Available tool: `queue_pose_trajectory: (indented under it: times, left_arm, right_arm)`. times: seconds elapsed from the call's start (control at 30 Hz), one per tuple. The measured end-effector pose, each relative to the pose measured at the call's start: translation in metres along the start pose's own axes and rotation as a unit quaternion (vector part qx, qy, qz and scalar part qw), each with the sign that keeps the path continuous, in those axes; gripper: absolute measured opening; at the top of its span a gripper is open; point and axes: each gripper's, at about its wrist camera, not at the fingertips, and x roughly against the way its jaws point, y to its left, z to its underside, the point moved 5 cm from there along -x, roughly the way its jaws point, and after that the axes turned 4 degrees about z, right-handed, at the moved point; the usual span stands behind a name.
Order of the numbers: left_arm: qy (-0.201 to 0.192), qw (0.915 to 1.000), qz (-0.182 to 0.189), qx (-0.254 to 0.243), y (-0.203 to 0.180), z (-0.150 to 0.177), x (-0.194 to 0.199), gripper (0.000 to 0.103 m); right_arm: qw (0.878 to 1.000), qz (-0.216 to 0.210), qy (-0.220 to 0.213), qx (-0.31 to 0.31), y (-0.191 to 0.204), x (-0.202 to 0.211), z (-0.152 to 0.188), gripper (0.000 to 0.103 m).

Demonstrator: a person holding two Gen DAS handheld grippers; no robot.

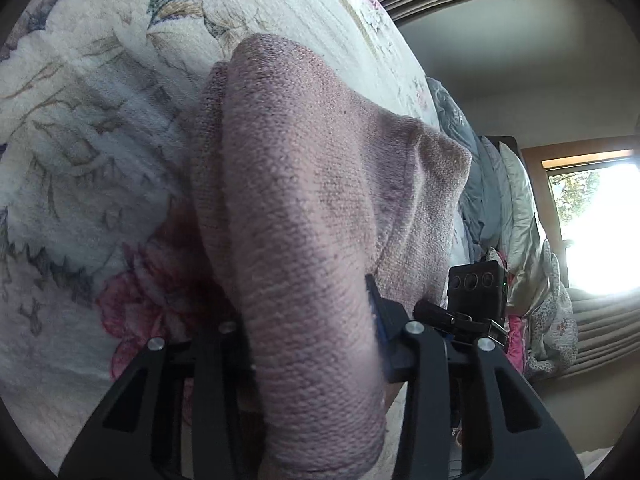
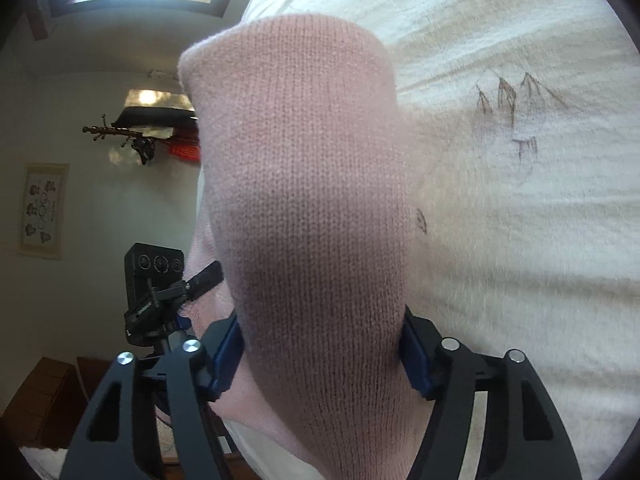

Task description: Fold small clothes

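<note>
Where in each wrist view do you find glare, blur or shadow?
Left wrist view: the window is blown out white at right, and the pink knitted garment is sharp. Right wrist view: the cream quilted bedcover is streaked with blur, and a shadow darkens the garment's middle.

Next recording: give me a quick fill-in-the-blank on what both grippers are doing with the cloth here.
1. The left gripper is shut on a knitted garment whose colour is ____.
2. The right gripper holds the ____ garment.
3. Behind the garment lies a quilt printed with ____.
4. Beside each gripper the other gripper's ____ shows.

Missing words: pink; same; flowers; camera
</note>
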Motion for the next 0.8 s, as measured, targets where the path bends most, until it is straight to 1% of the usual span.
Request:
queue_pose_trajectory:
  times: [0.13, 0.23, 0.37, 0.47, 0.57, 0.6, 0.7, 0.8]
  left_arm:
    - [-0.01, 0.9993, 0.028, -0.022, -0.035, 0.012, 0.004, 0.036]
    - [-0.002, 0.9987, 0.042, -0.029, -0.064, 0.029, -0.008, 0.036]
    - [0.011, 0.9965, 0.082, -0.012, -0.096, 0.062, -0.032, 0.036]
    - [0.028, 0.9951, 0.094, -0.012, -0.116, 0.088, -0.054, 0.036]
    - [0.051, 0.9948, 0.087, -0.017, -0.127, 0.11, -0.079, 0.036]
    - [0.058, 0.995, 0.078, -0.021, -0.127, 0.116, -0.089, 0.036]
    - [0.078, 0.9956, 0.033, -0.041, -0.125, 0.126, -0.121, 0.036]
    - [0.095, 0.9942, -0.02, -0.045, -0.108, 0.132, -0.151, 0.037]
  right_arm:
    - [1.0, -0.024, -0.013, 0.014, 0.015, 0.03, 0.014, 0.061]
    - [0.999, -0.025, -0.025, 0.028, 0.022, 0.064, 0.028, 0.061]
    - [0.999, -0.023, -0.039, 0.015, 0.01, 0.118, 0.049, 0.061]
    - [0.999, -0.013, -0.041, 0.006, -0.003, 0.155, 0.063, 0.061]
    - [0.999, 0.015, -0.041, 0.005, -0.022, 0.182, 0.081, 0.061]
    - [0.999, 0.024, -0.04, 0.0, -0.029, 0.185, 0.084, 0.061]
    - [0.998, 0.044, -0.042, -0.025, -0.056, 0.19, 0.099, 0.061]
    - [0.995, 0.069, -0.045, -0.053, -0.087, 0.181, 0.109, 0.061]
